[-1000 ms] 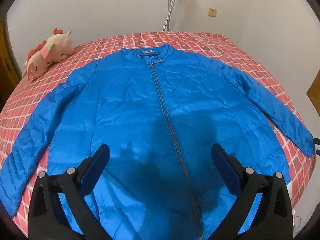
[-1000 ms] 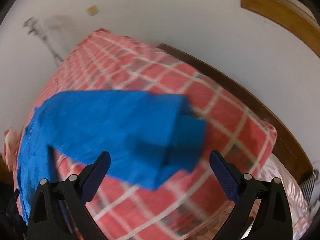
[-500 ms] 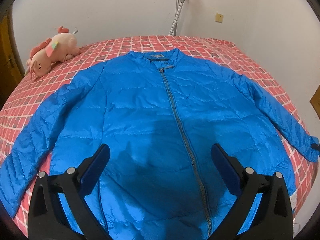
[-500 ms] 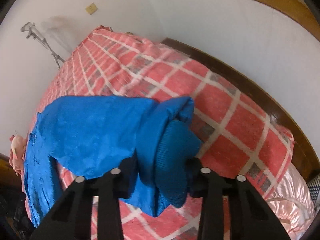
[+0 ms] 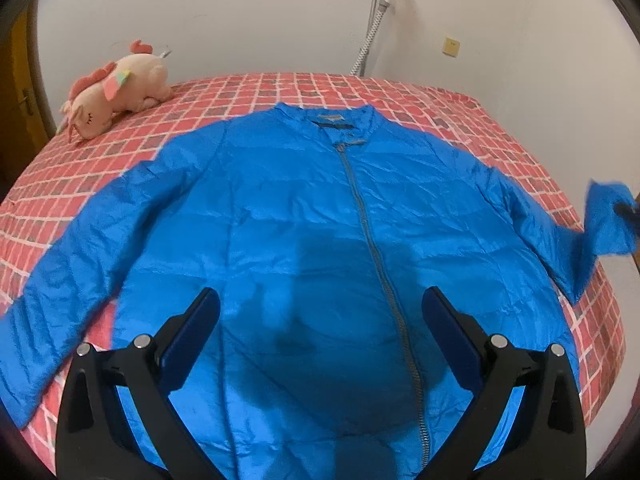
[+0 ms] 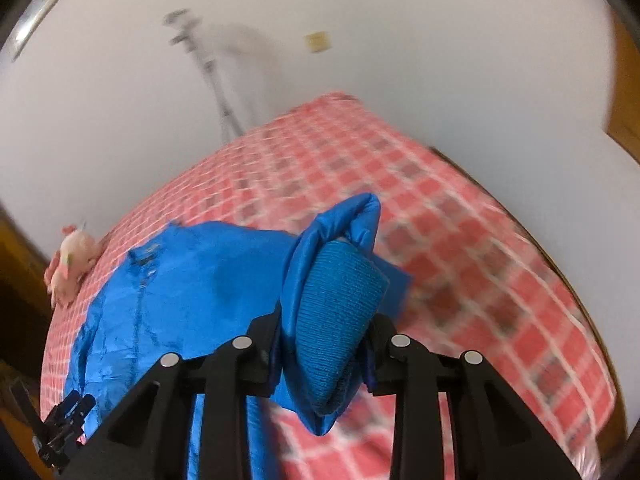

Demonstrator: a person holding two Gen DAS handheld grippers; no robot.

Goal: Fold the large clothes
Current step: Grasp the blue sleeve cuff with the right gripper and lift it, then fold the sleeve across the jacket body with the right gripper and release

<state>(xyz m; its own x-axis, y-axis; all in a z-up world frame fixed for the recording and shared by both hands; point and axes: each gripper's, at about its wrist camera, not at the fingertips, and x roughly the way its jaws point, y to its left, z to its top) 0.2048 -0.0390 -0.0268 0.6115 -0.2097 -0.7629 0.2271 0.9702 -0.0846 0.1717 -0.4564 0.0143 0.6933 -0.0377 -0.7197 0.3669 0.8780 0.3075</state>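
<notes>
A blue zip jacket (image 5: pixel 320 240) lies front up and spread flat on a red checked bed (image 5: pixel 400 92), collar at the far side. My left gripper (image 5: pixel 320 328) is open and empty, above the jacket's lower front. My right gripper (image 6: pixel 324 344) is shut on the knit cuff (image 6: pixel 336 312) of the jacket's right-hand sleeve and holds it lifted off the bed. In the left wrist view that raised sleeve end (image 5: pixel 608 216) shows at the far right. The other sleeve (image 5: pixel 60 288) lies flat at the left.
A pink plush toy (image 5: pixel 116 88) lies at the bed's far left corner. A grey stand (image 5: pixel 376 20) leans on the white wall behind the bed. A wooden door (image 5: pixel 20 92) is at the left. The bed's right edge (image 6: pixel 560 280) drops off beside a wall.
My right gripper closed on the sleeve cuff and lifted it up and inward over the bed. My left gripper drew back a little and stayed open.
</notes>
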